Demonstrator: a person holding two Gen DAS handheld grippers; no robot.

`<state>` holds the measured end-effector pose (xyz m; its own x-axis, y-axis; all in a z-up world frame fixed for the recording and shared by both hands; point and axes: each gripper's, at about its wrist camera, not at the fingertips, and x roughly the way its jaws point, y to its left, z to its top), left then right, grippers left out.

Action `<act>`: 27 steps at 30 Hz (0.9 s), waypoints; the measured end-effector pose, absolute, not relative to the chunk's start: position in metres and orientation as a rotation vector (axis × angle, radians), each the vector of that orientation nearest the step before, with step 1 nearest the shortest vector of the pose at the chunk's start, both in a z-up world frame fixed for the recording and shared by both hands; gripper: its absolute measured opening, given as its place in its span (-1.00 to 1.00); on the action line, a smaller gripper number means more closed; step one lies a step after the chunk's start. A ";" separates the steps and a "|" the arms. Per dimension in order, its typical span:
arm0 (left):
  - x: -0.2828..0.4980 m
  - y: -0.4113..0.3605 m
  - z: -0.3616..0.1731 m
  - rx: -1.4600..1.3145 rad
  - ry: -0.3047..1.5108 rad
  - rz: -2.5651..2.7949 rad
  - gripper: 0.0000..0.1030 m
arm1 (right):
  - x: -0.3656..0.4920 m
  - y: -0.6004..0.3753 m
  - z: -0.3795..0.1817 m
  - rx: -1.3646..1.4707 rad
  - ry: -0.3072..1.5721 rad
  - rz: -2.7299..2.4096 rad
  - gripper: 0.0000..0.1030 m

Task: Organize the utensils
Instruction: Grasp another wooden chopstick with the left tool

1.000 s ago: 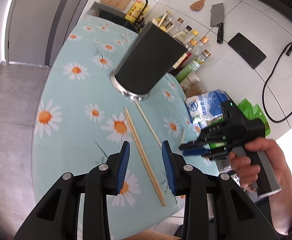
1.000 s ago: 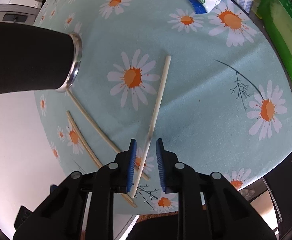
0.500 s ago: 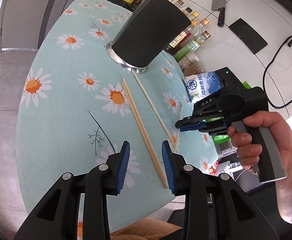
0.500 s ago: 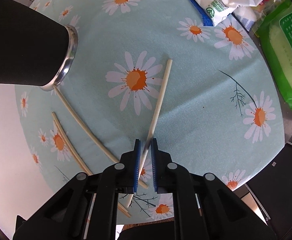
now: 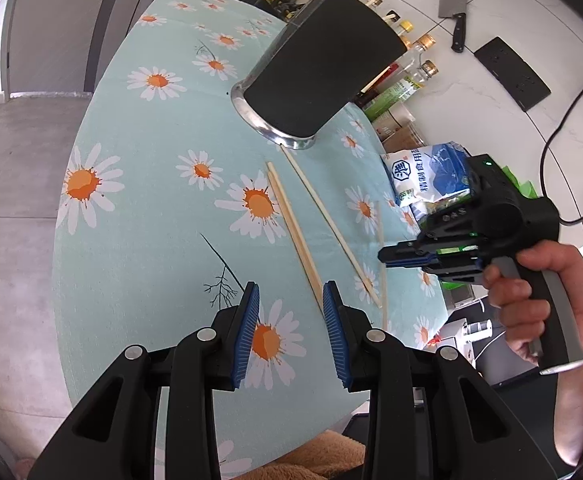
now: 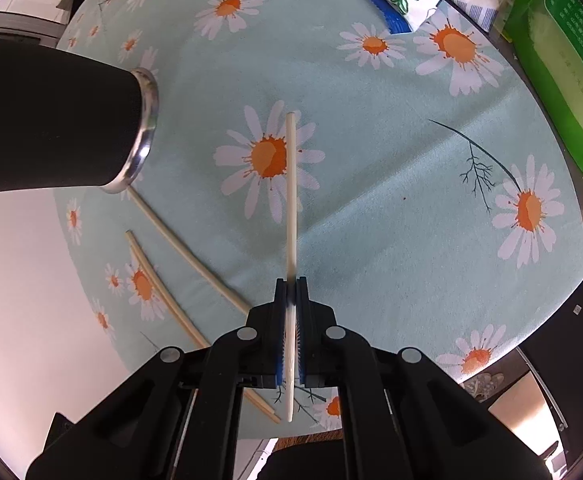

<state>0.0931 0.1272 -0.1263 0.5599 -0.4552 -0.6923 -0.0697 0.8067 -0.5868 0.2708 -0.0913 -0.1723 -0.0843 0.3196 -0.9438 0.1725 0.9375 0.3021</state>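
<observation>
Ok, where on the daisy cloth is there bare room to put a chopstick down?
Free: the wide stretch of cloth on the floor side of the black holder, and the patch between the held chopstick and the green bag. Crowded: below the holder's base, where loose chopsticks lie, and around the salt bag.

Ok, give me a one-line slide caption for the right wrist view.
Right hand-held gripper shut on a pale chopstick above the daisy tablecloth, black utensil holder nearby.
</observation>
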 end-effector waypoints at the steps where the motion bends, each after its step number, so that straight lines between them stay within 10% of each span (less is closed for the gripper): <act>1: 0.095 0.126 -0.126 -0.612 0.969 -0.239 -0.38 | 0.271 -0.093 -0.170 0.380 1.663 0.147 -0.89; 27: 0.162 0.057 -0.129 -0.541 1.192 0.136 -0.70 | 0.324 -0.127 -0.105 0.165 1.556 0.768 -0.89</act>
<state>0.1624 0.0571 -0.1293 0.3787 -0.1789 -0.9081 -0.3785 0.8654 -0.3283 0.3240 -0.1265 -0.1051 -0.1610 0.5331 -0.8306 -0.3345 0.7623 0.5541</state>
